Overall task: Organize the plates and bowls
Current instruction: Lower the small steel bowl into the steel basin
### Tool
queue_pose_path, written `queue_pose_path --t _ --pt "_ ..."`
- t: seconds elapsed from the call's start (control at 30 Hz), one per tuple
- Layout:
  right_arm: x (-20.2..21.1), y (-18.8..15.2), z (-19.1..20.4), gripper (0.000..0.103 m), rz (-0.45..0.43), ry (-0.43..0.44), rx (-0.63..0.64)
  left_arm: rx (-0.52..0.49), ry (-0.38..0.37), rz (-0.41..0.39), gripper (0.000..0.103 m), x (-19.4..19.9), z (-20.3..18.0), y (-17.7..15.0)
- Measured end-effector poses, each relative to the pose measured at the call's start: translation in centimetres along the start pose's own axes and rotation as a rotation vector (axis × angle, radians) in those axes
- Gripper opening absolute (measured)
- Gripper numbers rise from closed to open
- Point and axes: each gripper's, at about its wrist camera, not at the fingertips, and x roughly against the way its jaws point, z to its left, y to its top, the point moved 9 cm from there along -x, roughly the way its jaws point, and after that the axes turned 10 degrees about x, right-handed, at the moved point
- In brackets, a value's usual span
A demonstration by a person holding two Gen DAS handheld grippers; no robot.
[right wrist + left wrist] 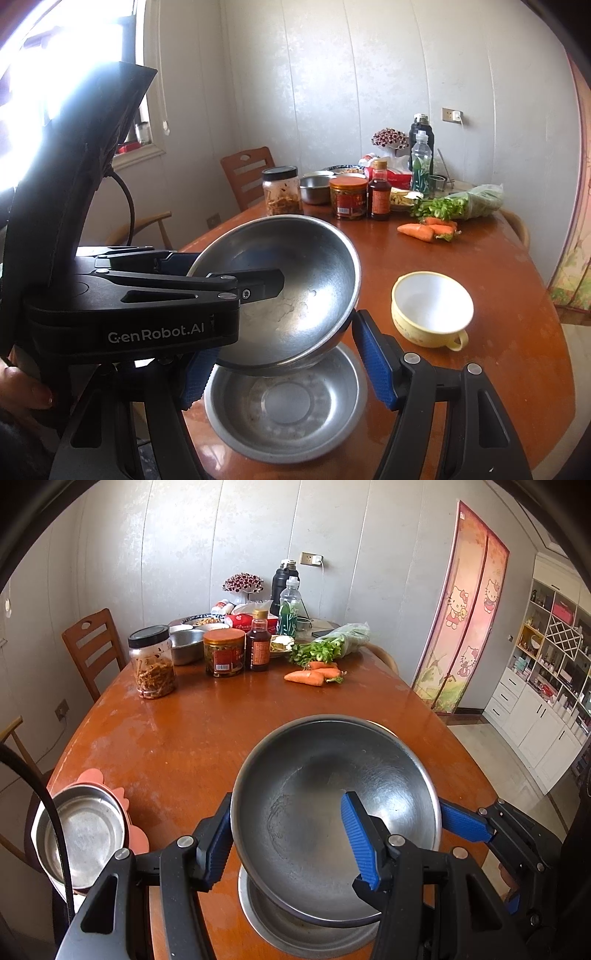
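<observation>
A large steel bowl (325, 775) (314, 258) hangs tilted just above a second steel bowl (266, 919) (288, 410) that rests on the table's near edge. My left gripper (287, 798) is shut on the tilted bowl's wall, with one finger (258, 284) inside and the other outside. My right gripper (286, 334) straddles the bowl's underside. Its right pad (369, 354) (463, 821) presses the outer wall, and its left pad is partly hidden under the near rim. A yellow cup-shaped bowl (432, 306) stands to the right. At the left, a small steel bowl (85, 834) sits on pink plates (138, 840).
The far end of the wooden table (184, 731) holds jars (151, 664), a sauce bottle (258, 642), carrots (306, 677), bagged greens (336, 642) and more bowls. A wooden chair (92, 646) stands at the far left. A black cable (55, 812) crosses the left edge.
</observation>
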Motion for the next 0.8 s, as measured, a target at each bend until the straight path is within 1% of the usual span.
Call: queue_pose_path --t 0.13,0.43,0.8 --pt "0.5 -0.7 0.2 0.072 0.006 -0.003 -0.002 0.002 -0.008 0.011 0.056 0.0 -0.2 -0.7" --pt "1.0 -1.8 0.5 0.072 0.018 0.000 -0.006 -0.010 0.007 0.027 0.056 0.0 -0.5 -2.0" --pt "0.5 -3.9 0.5 0.072 0.056 0.011 -0.020 -0.003 0.010 0.085 0.056 -1.5 -0.4 -4.4"
